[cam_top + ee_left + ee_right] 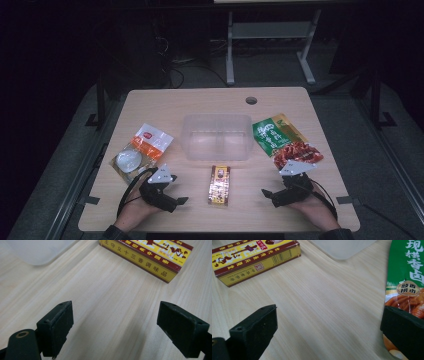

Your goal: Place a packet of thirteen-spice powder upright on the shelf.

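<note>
seasoning box waits between your two spread claws

the seasoning box [220, 186] lies flat on the table [210, 105], just ahead of the gap between your hands: inward and slightly forward of the left gripper [179, 200], and the same, mirrored, from the right gripper [266, 194]. nothing near either claw is nearer than this box. both claws stand spread wide with bare wood between the pads; neither holds anything.

largest first: beyond the box, farther from both claws, sits the clear plastic tub [217, 136]. just ahead of your right claw lies the green snack pouch [285, 140]; ahead of and outward from your left claw, the orange-and-white packet [141, 151].

handling, as a judgement: the box [147, 255] looks like thin printed card, so light, fairly stiff along its edges, but easy to dent on its broad faces, and glossy enough to slip. take it across its two long narrow sides, near mid-length, with a gentle squeeze.

its long axis runs toward and away from you, one short end toward the tub, the other toward the near table edge. in the right gripper view the box [254, 261] lies slantwise, up and left of the jaws.
</note>
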Demonstrator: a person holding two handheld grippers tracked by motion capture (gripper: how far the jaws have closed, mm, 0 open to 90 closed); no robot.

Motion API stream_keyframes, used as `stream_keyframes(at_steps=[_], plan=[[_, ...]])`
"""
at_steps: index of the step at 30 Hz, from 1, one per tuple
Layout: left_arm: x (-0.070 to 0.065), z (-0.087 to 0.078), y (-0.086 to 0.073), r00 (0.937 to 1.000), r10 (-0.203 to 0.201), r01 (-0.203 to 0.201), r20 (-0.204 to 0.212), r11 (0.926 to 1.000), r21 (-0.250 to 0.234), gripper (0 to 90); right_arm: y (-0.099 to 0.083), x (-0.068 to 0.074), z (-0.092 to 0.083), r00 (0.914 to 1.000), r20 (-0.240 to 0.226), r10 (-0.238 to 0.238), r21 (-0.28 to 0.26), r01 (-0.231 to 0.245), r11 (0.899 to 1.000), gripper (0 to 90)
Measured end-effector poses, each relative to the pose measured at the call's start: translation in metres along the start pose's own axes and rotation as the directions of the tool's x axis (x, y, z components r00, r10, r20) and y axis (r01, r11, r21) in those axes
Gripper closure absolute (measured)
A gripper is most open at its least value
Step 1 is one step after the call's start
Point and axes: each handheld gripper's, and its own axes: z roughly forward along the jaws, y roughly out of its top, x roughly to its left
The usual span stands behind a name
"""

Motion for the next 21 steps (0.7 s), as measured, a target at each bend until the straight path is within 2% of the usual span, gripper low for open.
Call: stream_keyframes(at_steps=[2, 6, 8, 9, 10, 11, 13, 14, 18, 19, 21], plan=[[0.0, -0.001, 0.0, 1.0, -0.001, 0.001, -0.003, 1.0, 0.001, 14.1, 0.001, 0.001, 0.0, 1.0, 0.0, 0.003, -0.002, -0.003, 1.0, 0.5], [0.001, -0.002, -0.001, 0.9995, -0.03, 0.03, 0.003, 0.9995, 0.004, 14.6, 0.001, 0.0, -0.001, 0.9999, -0.008, 0.008, -0.016, -0.008, 1.0, 0.5], [0.003, -0.003, 0.0, 0.999, -0.044, 0.044, 0.003, 0.999, 0.003, 18.3, 0.001, -0.001, -0.001, 0.9999, -0.01, 0.003, -0.016, -0.004, 1.0, 0.5], [0.002, -0.003, 0.0, 0.998, -0.063, 0.063, 0.006, 0.998, -0.007, 19.7, 0.001, 0.0, -0.001, 0.9998, -0.013, 0.011, -0.013, -0.012, 1.0, 0.5], [0.003, -0.004, 0.001, 0.9983, -0.059, 0.059, 0.005, 0.9983, 0.0, 22.2, 0.002, 0.0, -0.002, 0.9997, -0.02, 0.015, -0.015, -0.016, 1.0, 0.5], [0.003, -0.004, 0.001, 0.9983, -0.059, 0.059, 0.005, 0.9983, 0.0, 25.4, 0.002, -0.001, -0.002, 0.9995, -0.025, 0.017, -0.024, -0.018, 1.0, 0.5], [0.003, -0.006, 0.005, 0.9956, -0.093, 0.093, 0.003, 0.9953, -0.027, 31.6, 0.002, -0.002, -0.002, 0.9992, -0.035, 0.021, -0.025, -0.022, 0.999, 0.5], [0.003, -0.007, 0.006, 0.9954, -0.096, 0.096, 0.006, 0.9949, -0.031, 35.2, 0.002, -0.001, -0.001, 0.999, -0.034, 0.027, -0.023, -0.028, 0.999, 0.5], [0.0, -0.008, 0.016, 0.9942, -0.103, 0.104, 0.033, 0.9933, -0.05, 54.9, 0.003, 0.0, -0.003, 0.9993, -0.034, 0.017, -0.026, -0.018, 0.999, 0.5], [-0.001, -0.008, 0.019, 0.9941, -0.1, 0.103, 0.042, 0.9933, -0.054, 59.6, 0.003, 0.0, -0.002, 0.9989, -0.036, 0.031, -0.026, -0.032, 0.999, 0.5], [-0.004, -0.007, 0.024, 0.9944, -0.085, 0.088, 0.063, 0.9948, -0.052, 69.4, 0.002, 0.0, -0.001, 0.9988, -0.038, 0.029, -0.017, -0.03, 0.999, 0.5]])
